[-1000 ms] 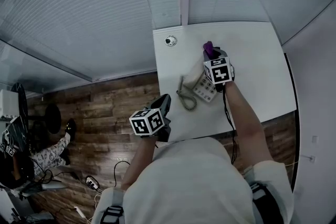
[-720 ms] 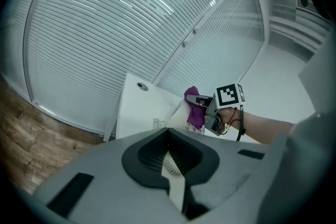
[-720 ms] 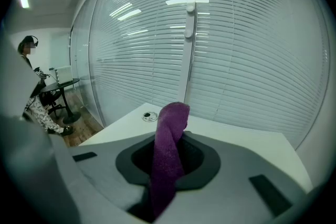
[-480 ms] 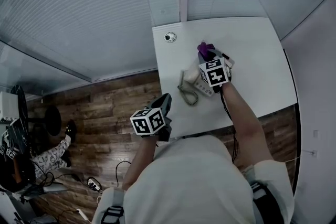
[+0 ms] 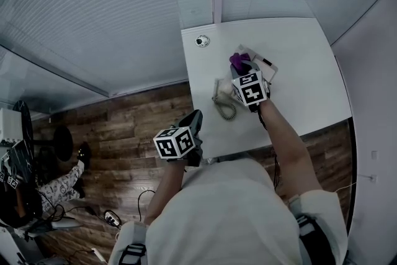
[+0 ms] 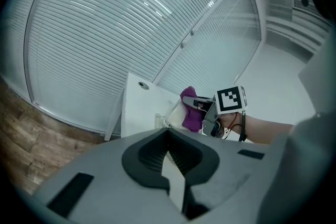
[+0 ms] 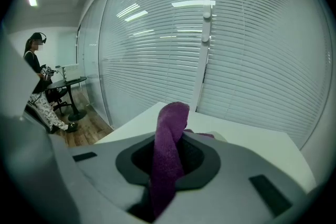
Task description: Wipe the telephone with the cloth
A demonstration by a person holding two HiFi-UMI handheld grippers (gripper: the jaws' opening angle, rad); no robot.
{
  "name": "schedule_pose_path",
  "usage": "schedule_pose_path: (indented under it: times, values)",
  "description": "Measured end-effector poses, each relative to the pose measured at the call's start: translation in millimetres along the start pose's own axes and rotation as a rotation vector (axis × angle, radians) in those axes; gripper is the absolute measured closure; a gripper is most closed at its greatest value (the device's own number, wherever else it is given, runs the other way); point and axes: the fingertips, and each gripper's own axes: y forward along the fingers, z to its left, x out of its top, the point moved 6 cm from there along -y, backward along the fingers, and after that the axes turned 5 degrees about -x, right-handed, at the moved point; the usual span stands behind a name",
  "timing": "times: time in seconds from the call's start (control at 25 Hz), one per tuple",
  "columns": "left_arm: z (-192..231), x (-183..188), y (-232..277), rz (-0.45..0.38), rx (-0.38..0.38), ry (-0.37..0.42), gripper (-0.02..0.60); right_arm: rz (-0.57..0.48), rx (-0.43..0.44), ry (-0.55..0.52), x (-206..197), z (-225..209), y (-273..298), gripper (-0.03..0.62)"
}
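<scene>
Right gripper (image 5: 243, 69) clenched on a purple cloth (image 5: 239, 60), which lies over the telephone (image 5: 222, 89) at mid-table; white table (image 5: 298, 65); coiled cord (image 5: 227, 110) at the telephone's near left; left gripper (image 5: 195, 117) clenched, empty, beside the table's near left edge, above wooden floor (image 5: 124, 127).
</scene>
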Motion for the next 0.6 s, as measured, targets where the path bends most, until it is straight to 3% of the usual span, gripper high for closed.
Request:
schedule_pose_path:
  times: [0.6]
  values:
    - [5, -8, -13, 0.005, 0.0, 0.009, 0.56, -0.005, 0.053, -0.011, -12, 32, -11, 0.534]
